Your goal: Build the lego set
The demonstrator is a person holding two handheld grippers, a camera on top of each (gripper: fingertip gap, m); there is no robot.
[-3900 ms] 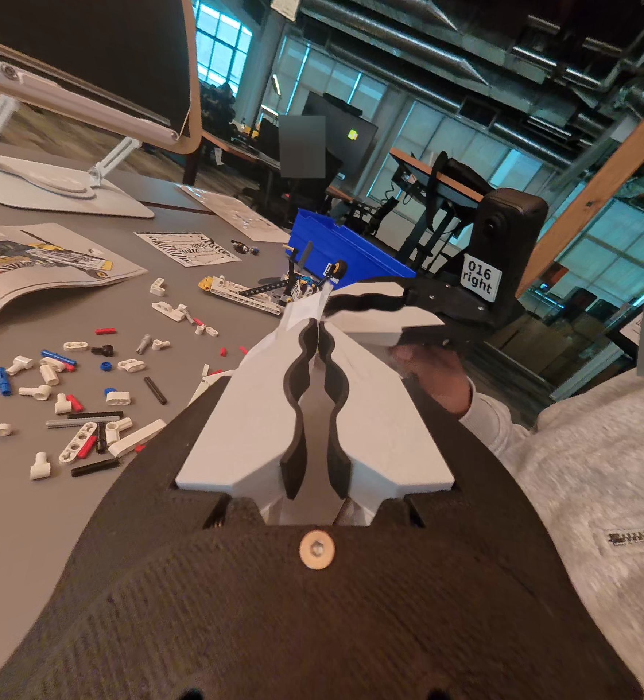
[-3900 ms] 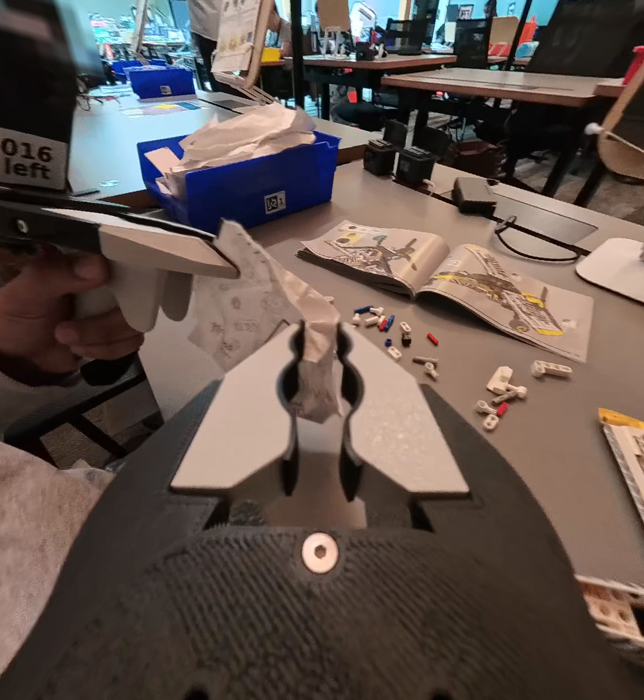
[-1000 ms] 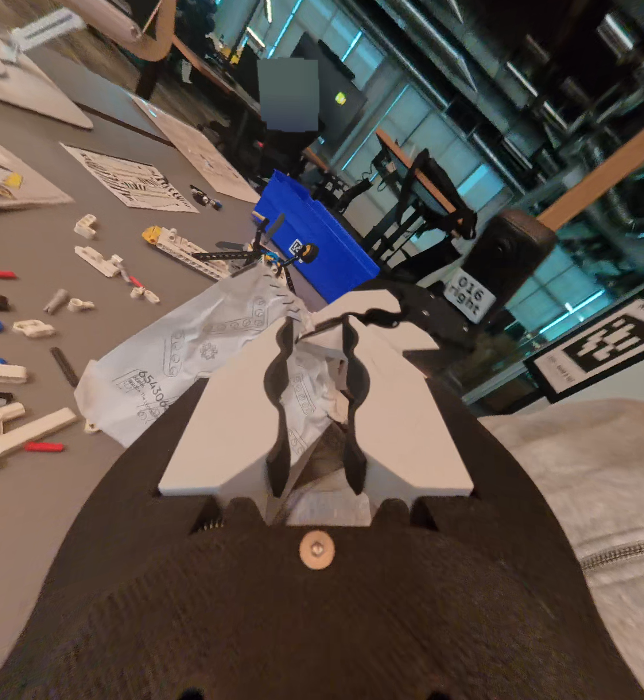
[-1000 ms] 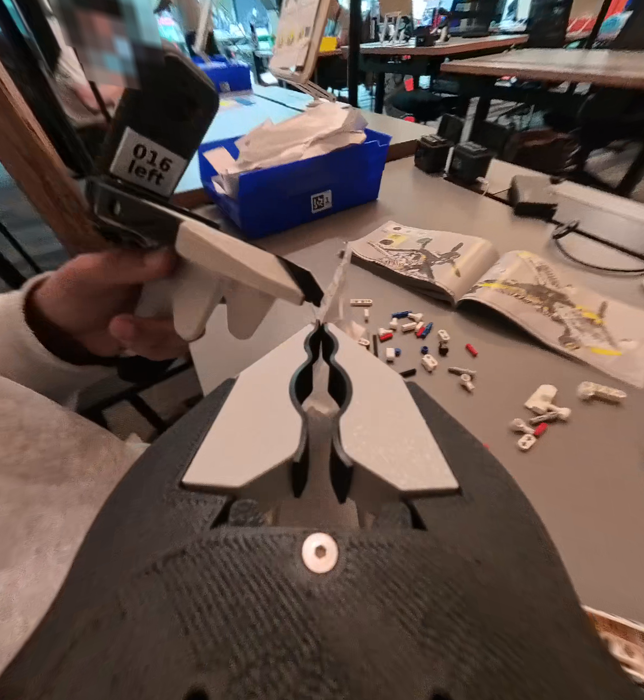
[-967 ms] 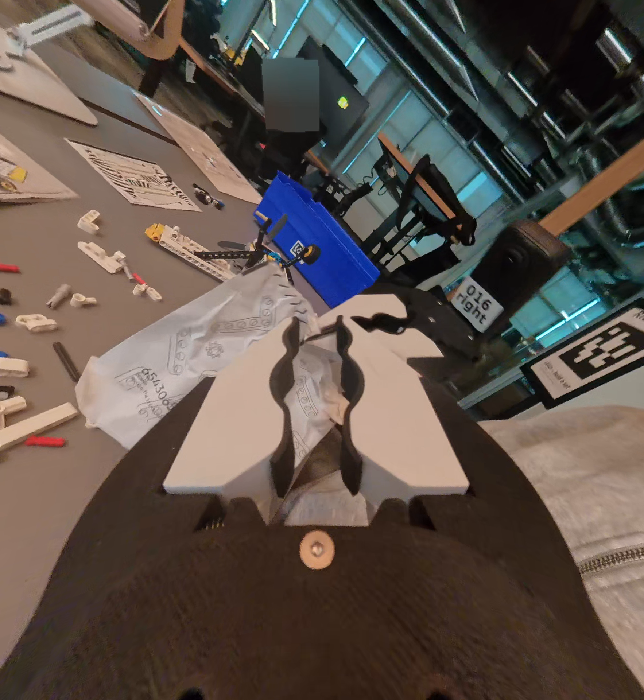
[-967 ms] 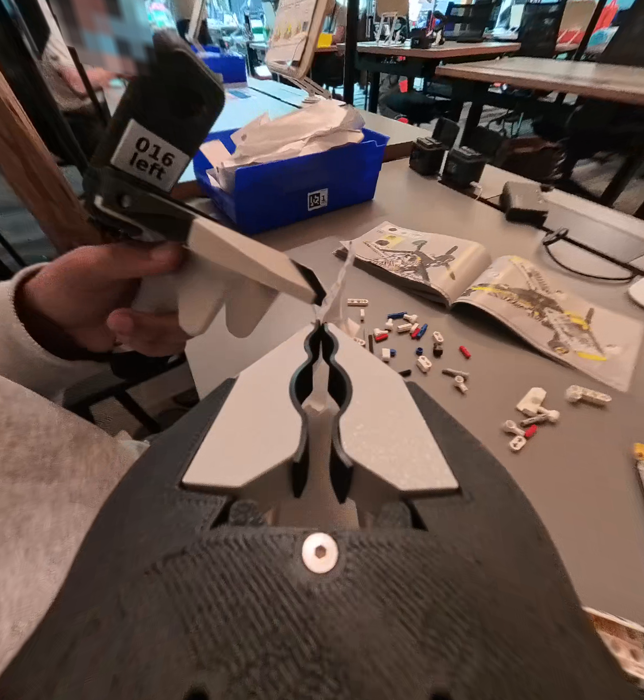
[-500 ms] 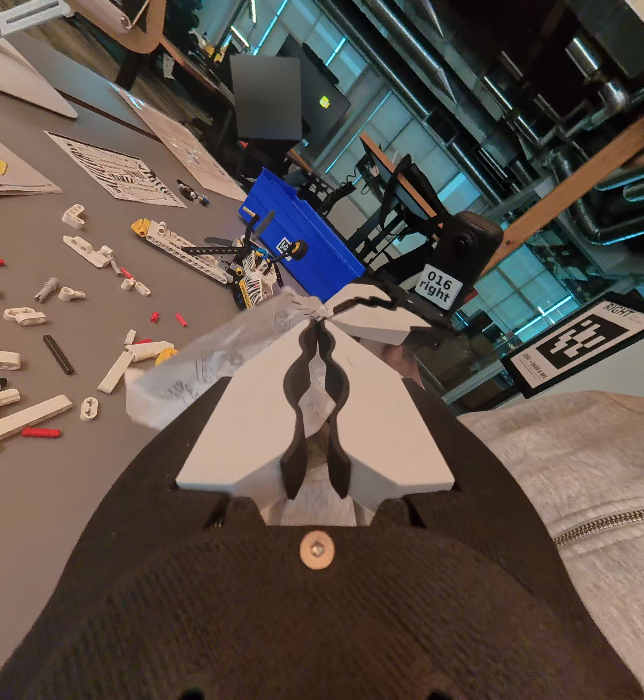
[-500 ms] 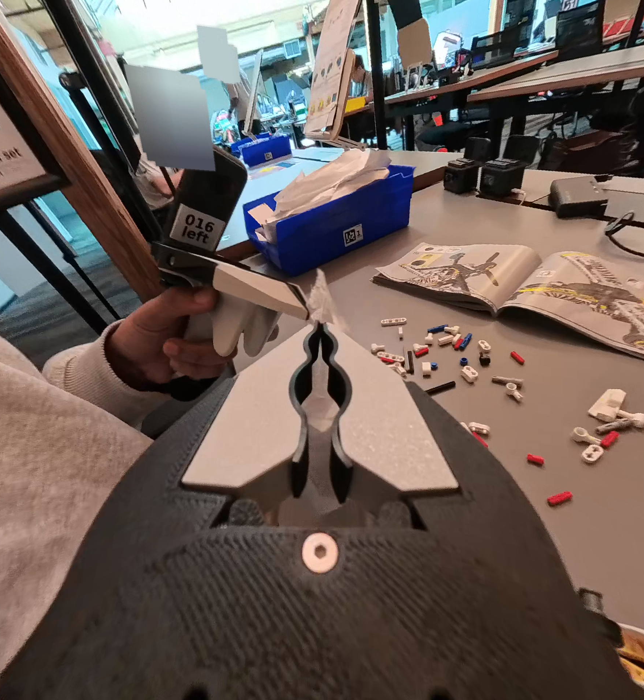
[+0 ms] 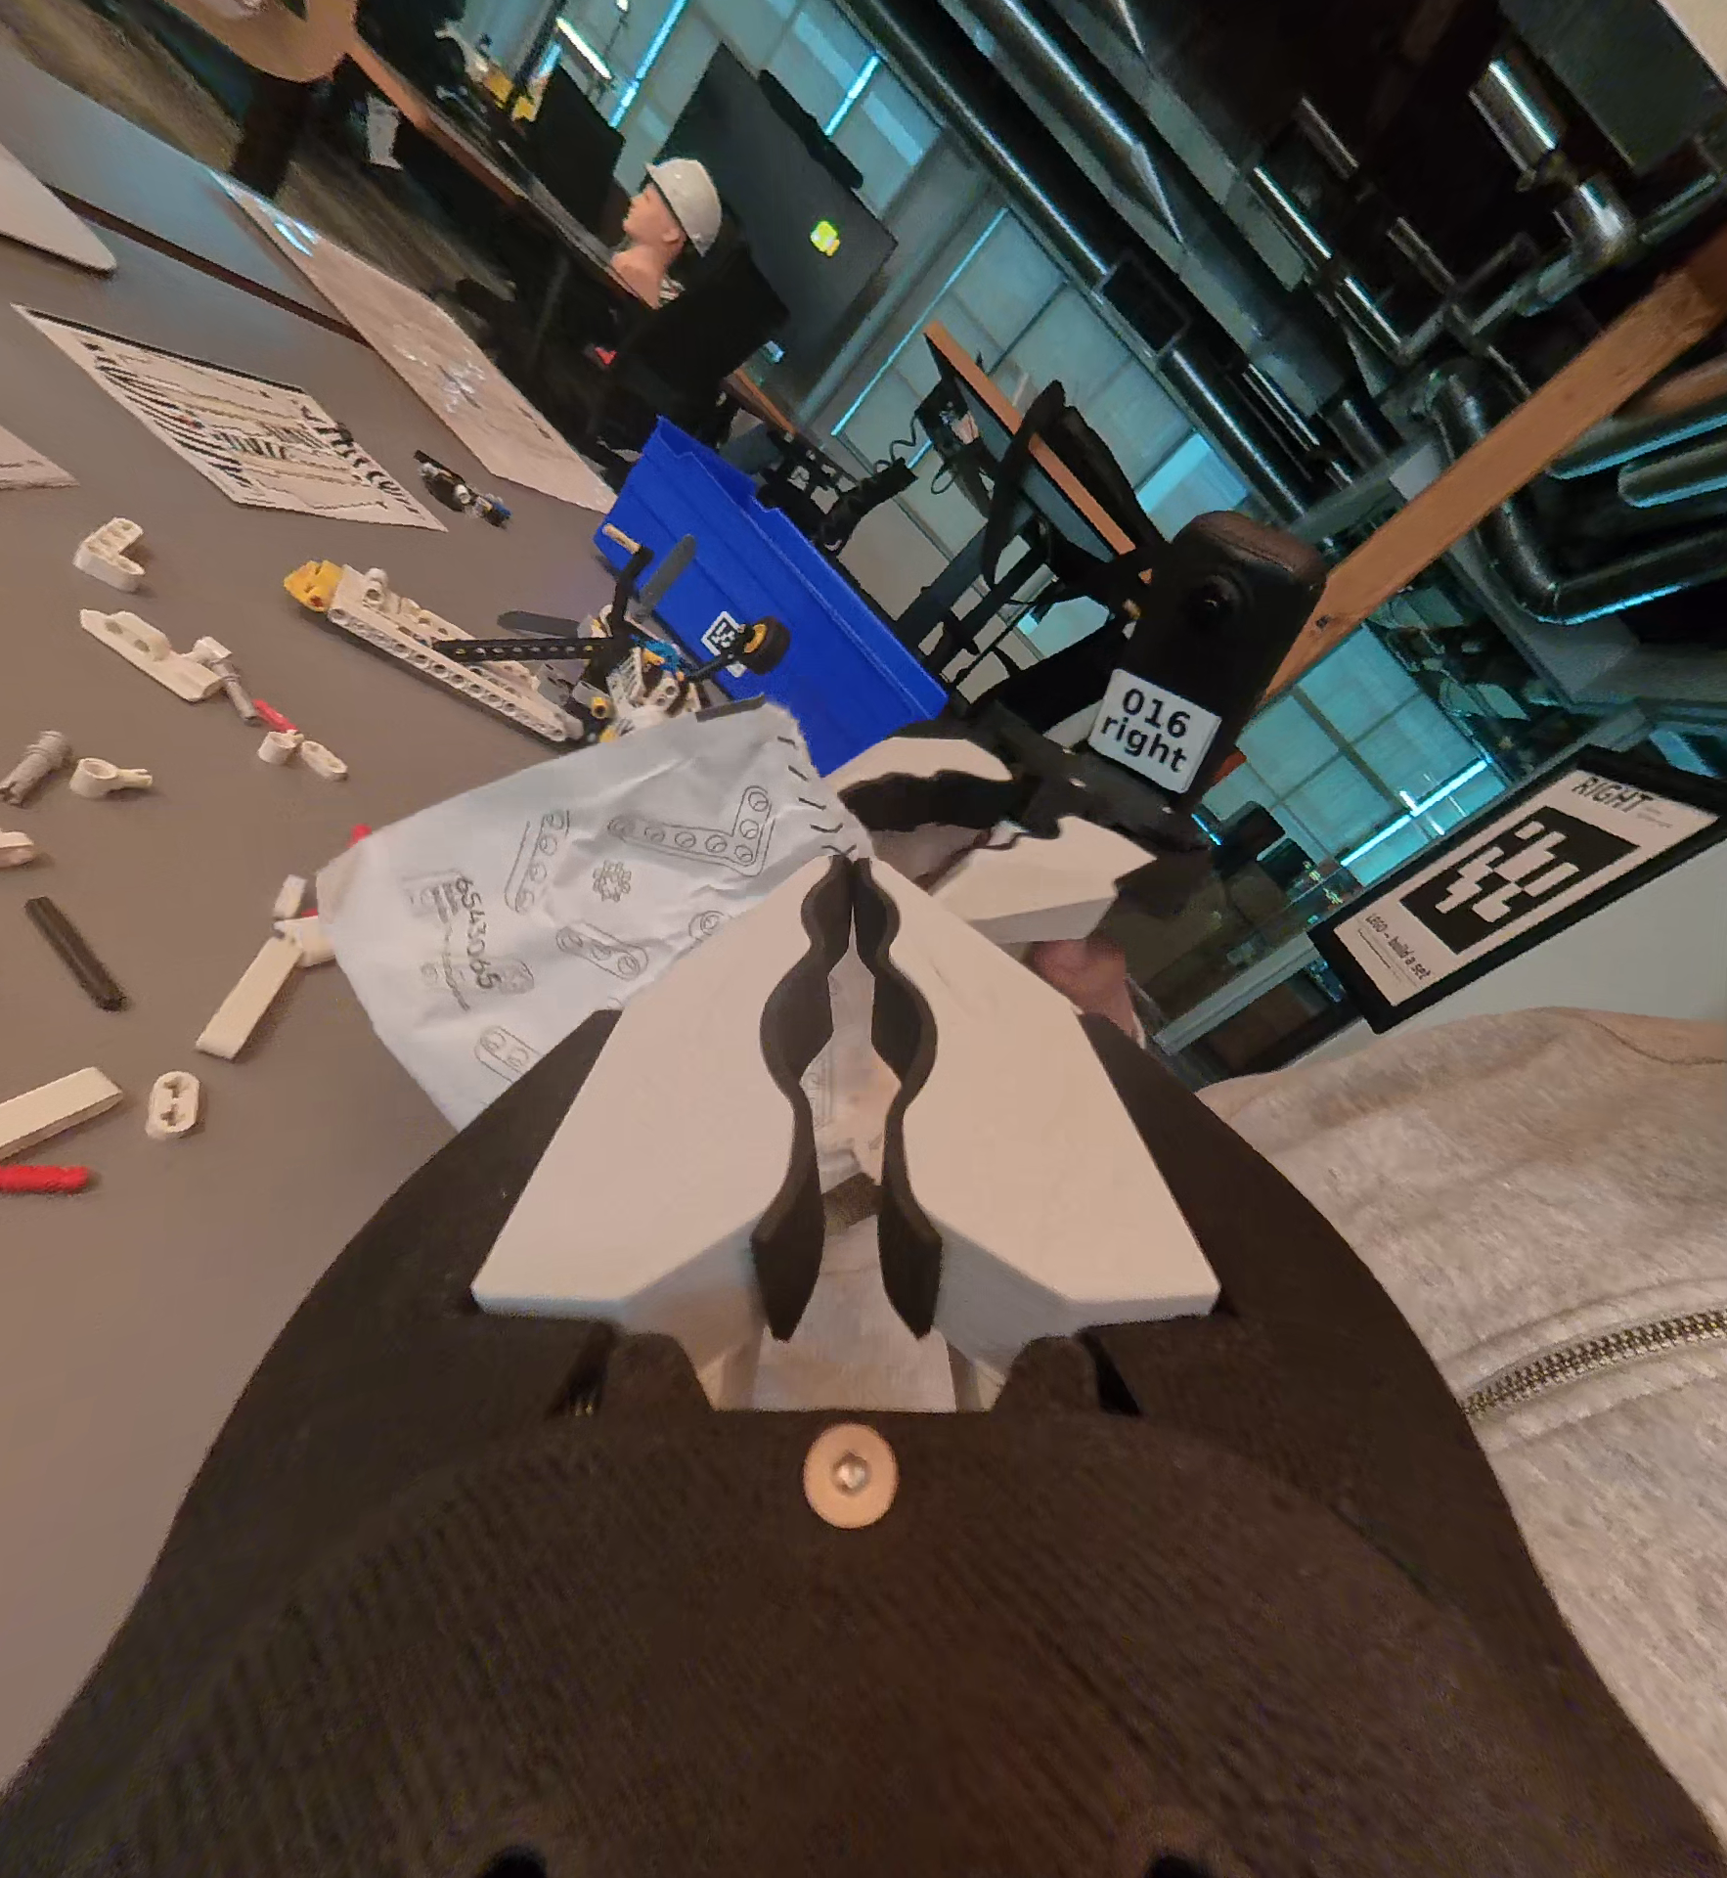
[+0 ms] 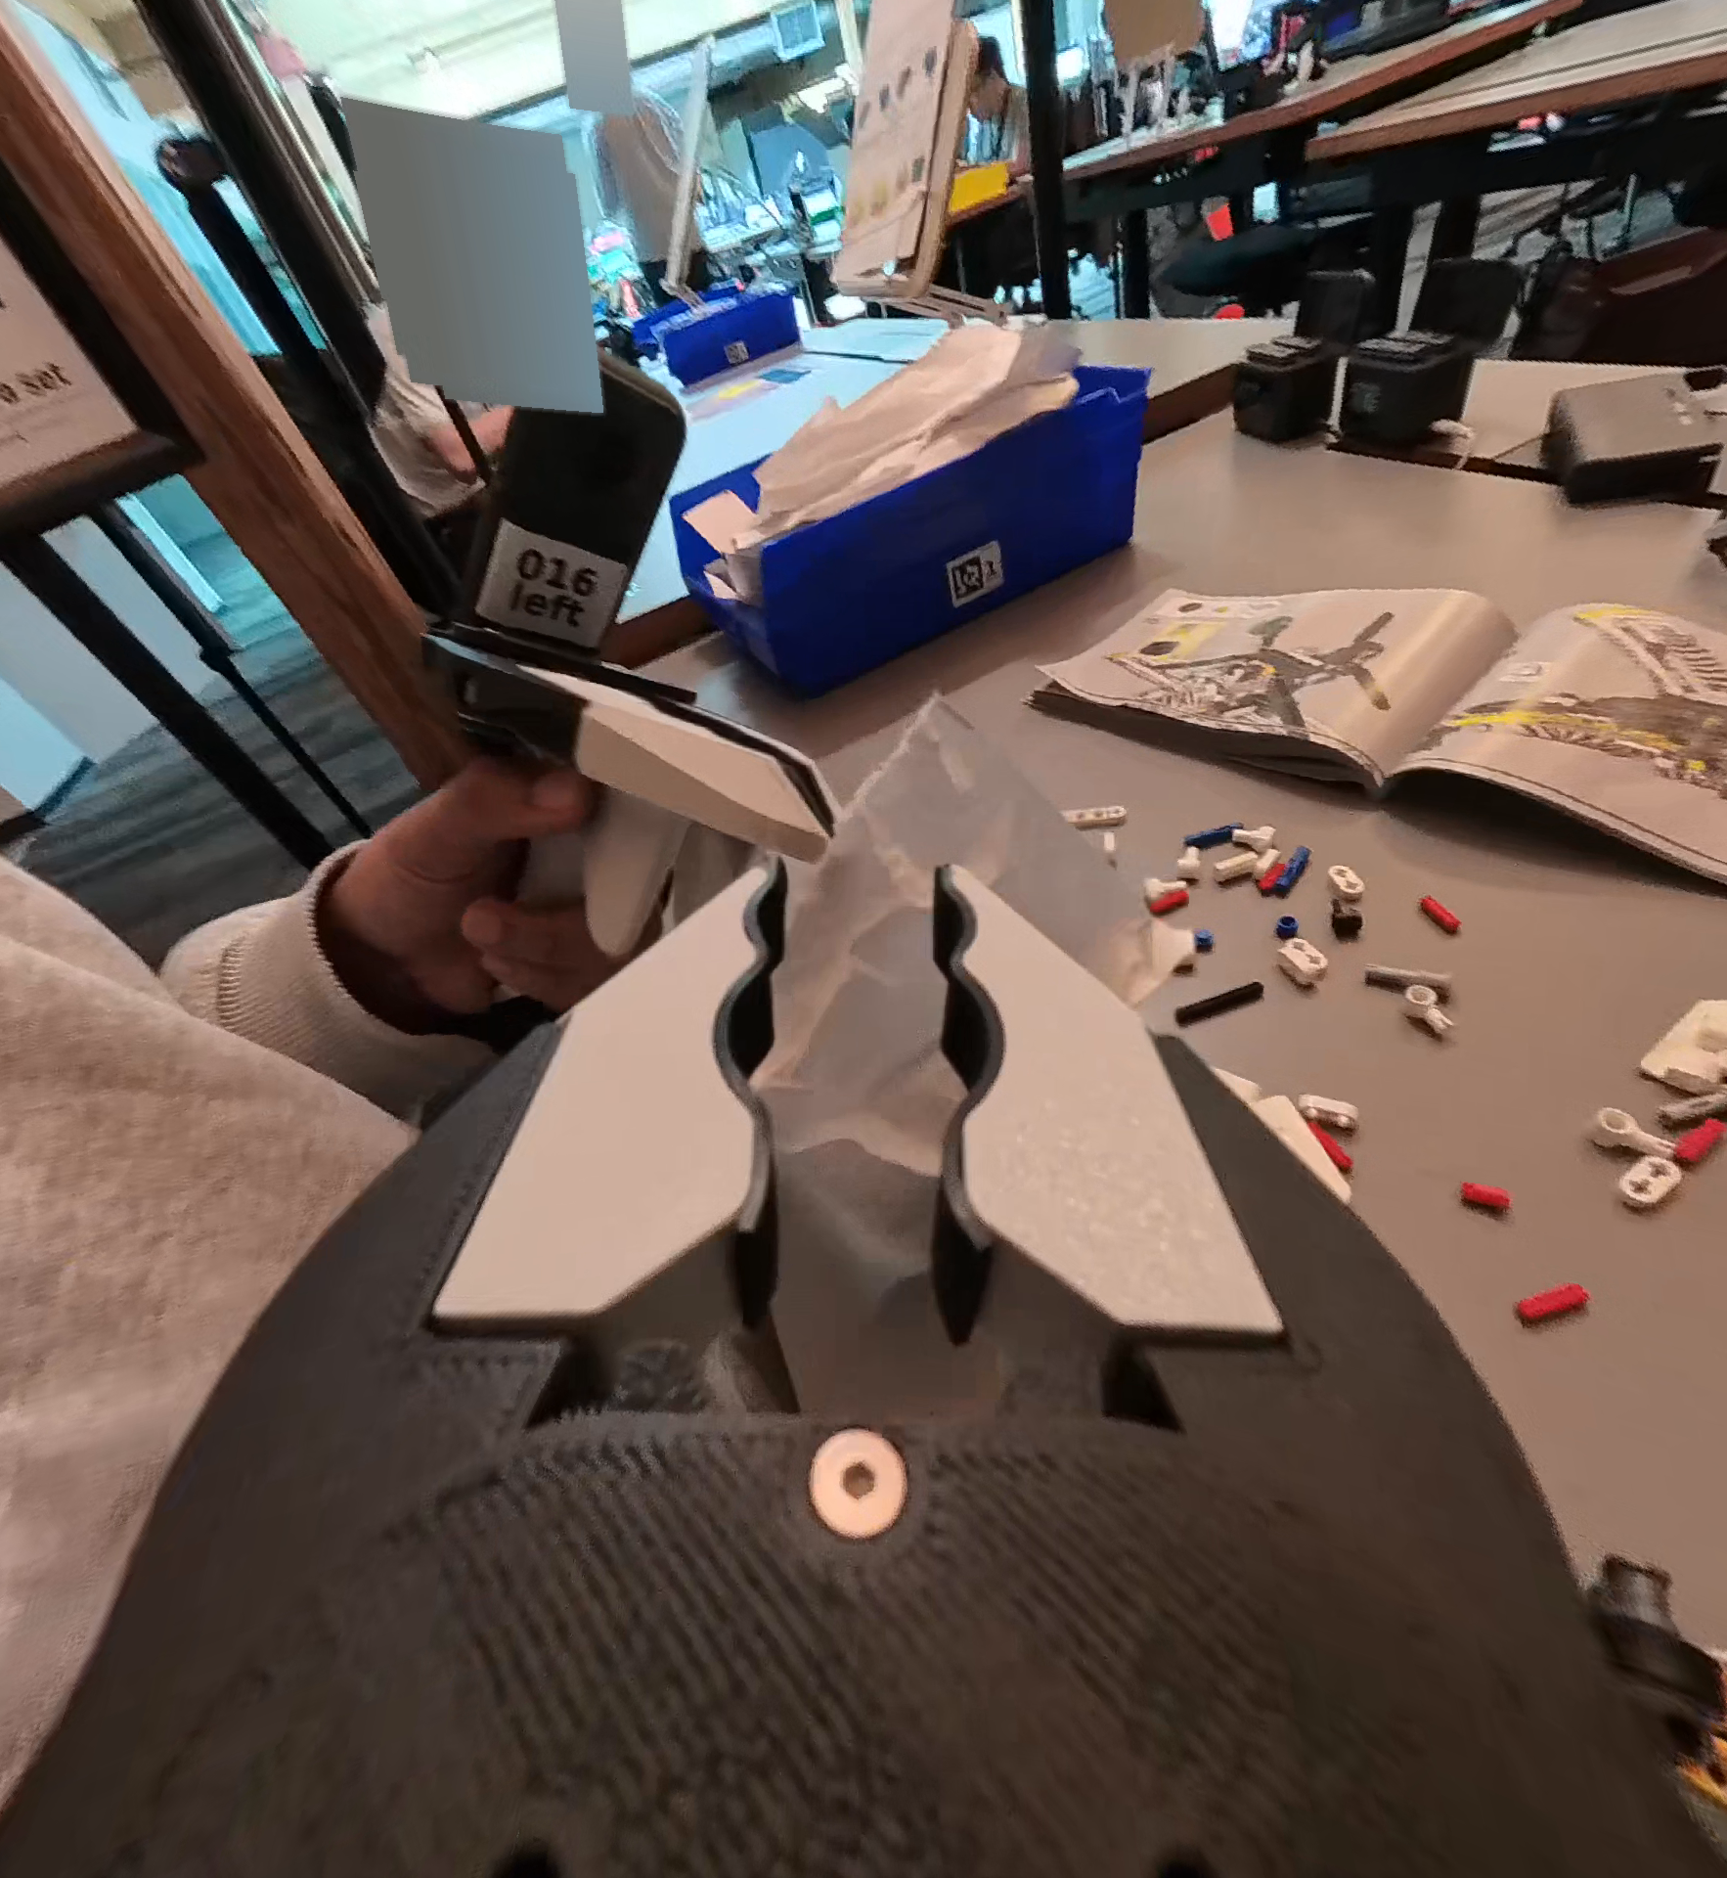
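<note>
A crumpled white paper parts bag (image 9: 575, 915) hangs just above the grey table (image 9: 179, 1321). My left gripper (image 9: 851, 874) is shut on the bag's top edge; it also shows in the right wrist view (image 10: 814, 828), held by a hand. My right gripper (image 10: 857, 879) is open, with the bag (image 10: 859, 976) loose between its spread fingers. In the left wrist view the right gripper (image 9: 890, 828) sits just behind the bag's torn edge. Loose white, red, blue and black lego pieces (image 10: 1296, 915) lie scattered on the table. A partly built model (image 9: 575, 661) stands behind the bag.
A blue bin (image 10: 920, 549) stuffed with crumpled paper stands at the table's far edge. An open instruction booklet (image 10: 1449, 691) lies to its right. Printed sheets (image 9: 230, 437) lie at the back. A person's grey sleeve (image 10: 128, 1118) is close to both grippers. Only a small space, under 4 cm, lies between the two pairs of fingers. Both grippers' tips are roughly 30 centimetres from the partly built model (image 9: 575, 661).
My right gripper has opened and let go of the bag. My left gripper stays shut on it. The bag now hangs spread out towards the table.
</note>
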